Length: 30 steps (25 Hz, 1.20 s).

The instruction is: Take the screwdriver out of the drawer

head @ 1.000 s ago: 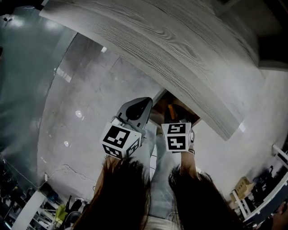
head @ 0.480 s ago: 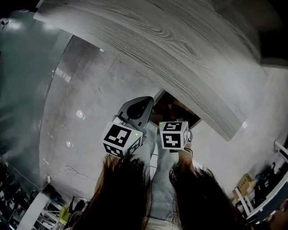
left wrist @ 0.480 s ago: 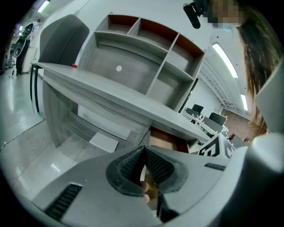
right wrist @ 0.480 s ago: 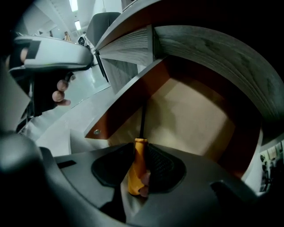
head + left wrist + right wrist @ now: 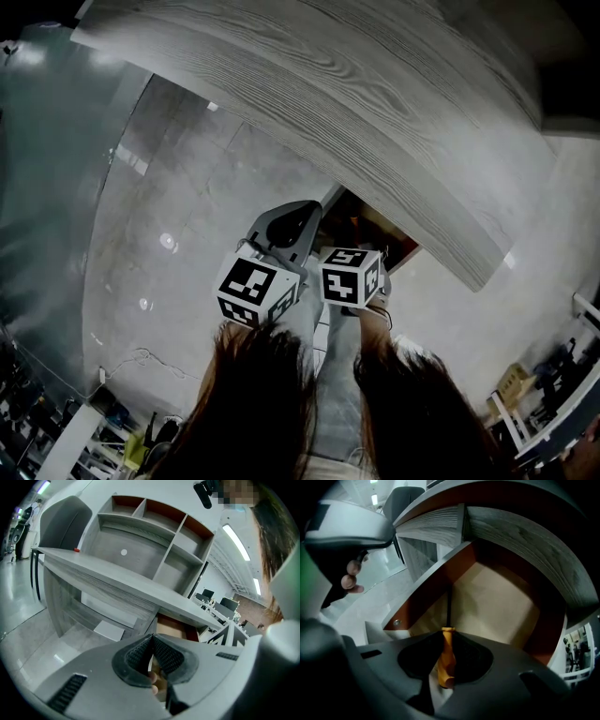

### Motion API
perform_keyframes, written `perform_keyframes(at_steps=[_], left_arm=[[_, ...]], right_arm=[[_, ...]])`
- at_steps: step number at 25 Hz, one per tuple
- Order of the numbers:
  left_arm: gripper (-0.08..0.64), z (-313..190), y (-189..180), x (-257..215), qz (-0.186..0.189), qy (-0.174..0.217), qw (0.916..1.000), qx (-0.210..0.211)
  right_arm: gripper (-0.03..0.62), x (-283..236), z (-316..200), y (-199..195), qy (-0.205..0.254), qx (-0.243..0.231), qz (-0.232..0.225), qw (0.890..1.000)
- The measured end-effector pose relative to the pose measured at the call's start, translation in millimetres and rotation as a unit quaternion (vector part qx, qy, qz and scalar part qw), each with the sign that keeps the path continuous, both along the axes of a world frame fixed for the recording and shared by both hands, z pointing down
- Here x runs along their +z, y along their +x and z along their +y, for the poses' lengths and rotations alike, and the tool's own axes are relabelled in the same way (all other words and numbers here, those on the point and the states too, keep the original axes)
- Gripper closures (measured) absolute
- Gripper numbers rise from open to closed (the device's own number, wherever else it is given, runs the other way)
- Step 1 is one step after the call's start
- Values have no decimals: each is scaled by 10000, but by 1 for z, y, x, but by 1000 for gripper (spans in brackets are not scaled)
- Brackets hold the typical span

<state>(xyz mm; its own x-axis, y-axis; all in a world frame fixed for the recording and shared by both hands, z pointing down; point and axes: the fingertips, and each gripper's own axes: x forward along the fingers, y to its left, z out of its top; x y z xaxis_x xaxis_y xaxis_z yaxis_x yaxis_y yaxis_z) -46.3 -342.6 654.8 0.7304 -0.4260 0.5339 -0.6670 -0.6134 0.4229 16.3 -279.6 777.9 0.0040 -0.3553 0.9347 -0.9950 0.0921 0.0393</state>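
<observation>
Item: screwdriver (image 5: pixel 445 660), orange handle, dark shaft. Location: clamped by the handle in the right tongs (image 5: pixel 446 654), with the shaft pointing into the open drawer (image 5: pixel 506 606) over its pale bottom. Whether the tip touched the bottom could not be told. Drawer: red-brown walls, pulled out from under the grey wood-grain surface (image 5: pixel 375 112). Left tongs (image 5: pixel 151 654): closed, pads together, nothing between them, held just beside the right tongs and outside the drawer. Step in hand, as judged: grasp made, lift-out not yet done. Next move called for: raise the right tongs and draw them back toward the person, keeping the shaft clear of the drawer front and the surface edge above. Grip to be firm, the handle looking smooth and round.
</observation>
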Motion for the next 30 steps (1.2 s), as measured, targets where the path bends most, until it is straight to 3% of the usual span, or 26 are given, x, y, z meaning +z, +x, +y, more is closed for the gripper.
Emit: perform_keyframes(at_steps=[13,30], left_arm=[[543,10,-3,-10,-27,91,9999,-60],[543,34,1,-28,-106,317,9989,-316]], right_arm=[[509,-23,5,11,32,180,-223,9996],[509,-65,15,5,323,-327,-331,9984]])
